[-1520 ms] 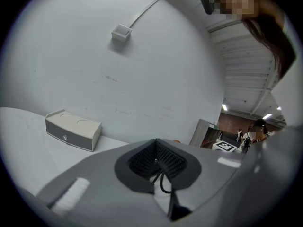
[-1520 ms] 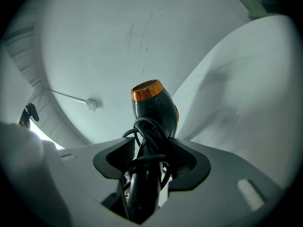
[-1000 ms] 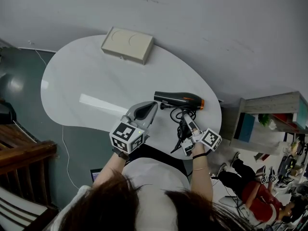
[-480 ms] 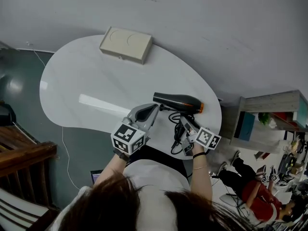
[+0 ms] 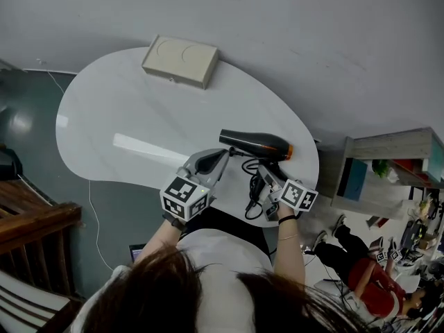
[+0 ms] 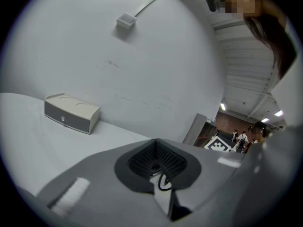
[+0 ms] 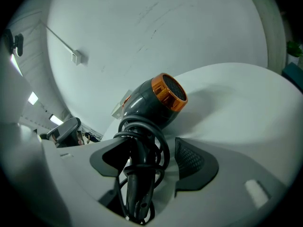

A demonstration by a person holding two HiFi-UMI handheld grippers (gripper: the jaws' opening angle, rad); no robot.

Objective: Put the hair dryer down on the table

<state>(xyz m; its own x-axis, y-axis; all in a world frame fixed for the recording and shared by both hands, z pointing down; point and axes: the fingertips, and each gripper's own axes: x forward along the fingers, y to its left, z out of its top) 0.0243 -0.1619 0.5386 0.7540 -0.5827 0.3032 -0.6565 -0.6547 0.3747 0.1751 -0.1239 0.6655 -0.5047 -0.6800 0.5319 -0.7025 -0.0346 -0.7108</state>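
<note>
Already hair dryer (image 5: 254, 143) on table (image 5: 125, 106)

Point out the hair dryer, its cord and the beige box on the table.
hair dryer (image 5: 253, 143): head view, middle of the dark barrel.
cord (image 7: 138, 129): right gripper view, coil wrapped round the handle.
beige box (image 5: 180, 61): head view, centre of its top face.

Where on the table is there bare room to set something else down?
The wide left half of the table, between the beige box at the far edge and the near rim, is bare. The right end is crowded: the hair dryer and its coiled cord sit there.
</note>
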